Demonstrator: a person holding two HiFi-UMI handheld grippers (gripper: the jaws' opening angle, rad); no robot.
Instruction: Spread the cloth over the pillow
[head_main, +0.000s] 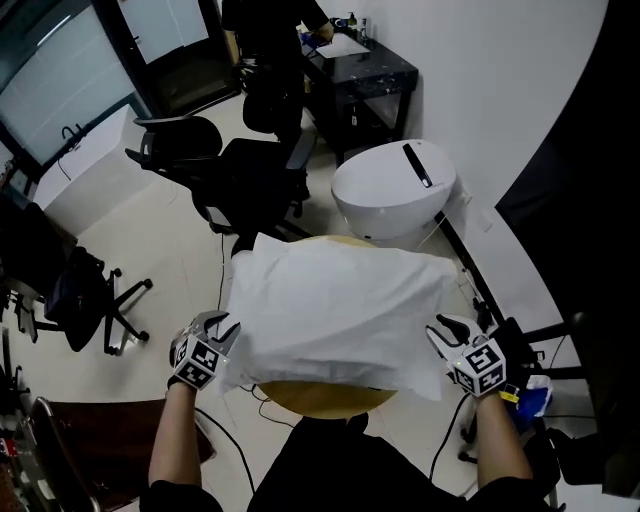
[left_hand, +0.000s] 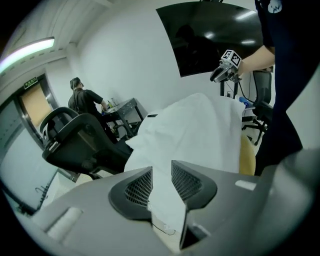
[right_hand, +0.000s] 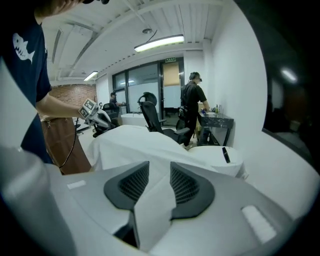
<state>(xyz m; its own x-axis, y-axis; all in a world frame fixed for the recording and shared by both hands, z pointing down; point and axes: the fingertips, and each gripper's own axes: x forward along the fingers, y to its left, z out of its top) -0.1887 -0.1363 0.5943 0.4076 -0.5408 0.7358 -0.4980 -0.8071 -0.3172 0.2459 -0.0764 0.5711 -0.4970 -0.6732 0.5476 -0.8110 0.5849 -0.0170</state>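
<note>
Bright ceiling lamp (right_hand: 159, 43), fisheye-warped dark edges

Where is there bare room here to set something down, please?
The floor left of the table, beside the black office chair, is free. The cloth covers almost all the table, left gripper and right gripper clamped on its near corners. The white round unit crowds the far side.

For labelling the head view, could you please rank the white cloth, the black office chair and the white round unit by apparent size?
1. white cloth: clearly the largest, though it is also nearest the camera.
2-3. black office chair and white round unit: they look roughly alike, so I would not rank them.
</note>
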